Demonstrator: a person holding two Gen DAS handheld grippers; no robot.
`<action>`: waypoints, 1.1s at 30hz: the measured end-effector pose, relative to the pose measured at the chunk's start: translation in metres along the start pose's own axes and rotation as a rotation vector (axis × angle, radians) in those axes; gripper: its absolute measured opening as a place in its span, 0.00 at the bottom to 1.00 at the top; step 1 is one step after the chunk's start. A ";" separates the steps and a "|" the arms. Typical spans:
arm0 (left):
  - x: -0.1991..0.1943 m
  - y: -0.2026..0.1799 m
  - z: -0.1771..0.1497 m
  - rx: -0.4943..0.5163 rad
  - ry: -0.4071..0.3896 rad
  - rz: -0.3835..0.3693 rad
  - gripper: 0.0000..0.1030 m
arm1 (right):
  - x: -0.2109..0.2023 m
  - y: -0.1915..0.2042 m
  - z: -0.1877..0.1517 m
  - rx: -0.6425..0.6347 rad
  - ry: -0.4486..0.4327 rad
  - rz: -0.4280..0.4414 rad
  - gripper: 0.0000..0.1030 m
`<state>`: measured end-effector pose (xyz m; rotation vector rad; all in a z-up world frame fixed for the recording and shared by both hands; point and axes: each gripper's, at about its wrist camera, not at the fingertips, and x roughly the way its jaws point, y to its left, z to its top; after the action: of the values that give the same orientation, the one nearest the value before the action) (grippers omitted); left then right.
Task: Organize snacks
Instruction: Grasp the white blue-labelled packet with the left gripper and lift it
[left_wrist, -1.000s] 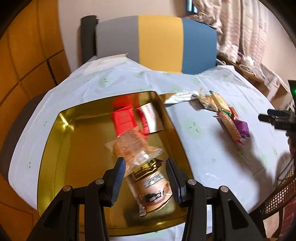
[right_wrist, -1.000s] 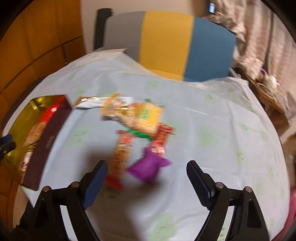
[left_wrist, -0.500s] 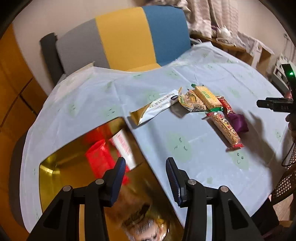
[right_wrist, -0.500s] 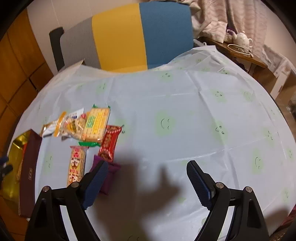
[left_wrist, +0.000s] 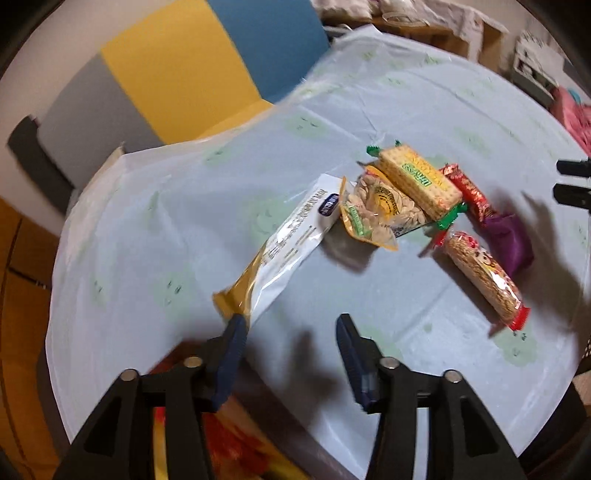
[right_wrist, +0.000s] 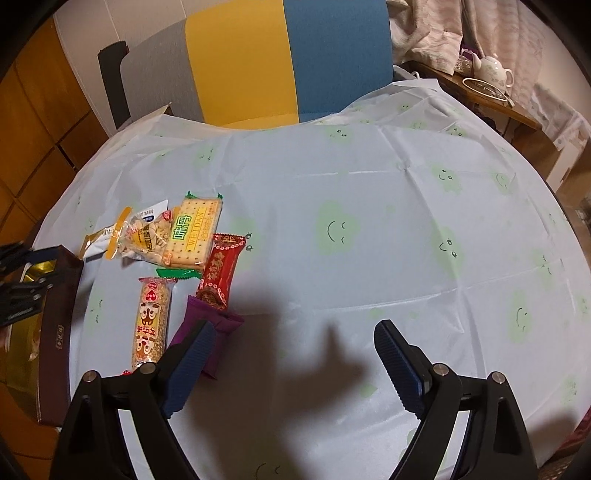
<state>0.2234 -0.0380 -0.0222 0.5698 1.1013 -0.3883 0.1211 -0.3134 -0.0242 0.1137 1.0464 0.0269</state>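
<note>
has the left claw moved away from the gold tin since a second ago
Yes. The left claw, empty and opening, has swung off the gold tin toward the snacks; the white and gold packet lies just ahead.

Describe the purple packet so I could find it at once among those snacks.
On the pale blue tablecloth, find the snack cluster at the left. The small plain purple pouch lies at its near end, touching the red flowered wrapper; it alone has no printing.

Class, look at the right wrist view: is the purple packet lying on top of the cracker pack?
No. The purple packet lies on the tablecloth nearer the camera, well apart from the cracker pack, with the red packet between them.
</note>
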 end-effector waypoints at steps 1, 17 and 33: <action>0.004 -0.001 0.004 0.014 0.006 0.001 0.54 | 0.000 0.000 0.000 0.002 -0.001 0.005 0.87; 0.068 0.014 0.058 0.095 0.102 -0.050 0.54 | -0.005 0.002 0.002 0.001 -0.019 0.037 0.88; 0.057 0.014 0.038 -0.117 0.149 -0.102 0.36 | -0.012 -0.001 0.005 0.009 -0.060 0.024 0.88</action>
<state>0.2819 -0.0505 -0.0584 0.4449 1.2910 -0.3716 0.1193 -0.3161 -0.0112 0.1344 0.9856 0.0402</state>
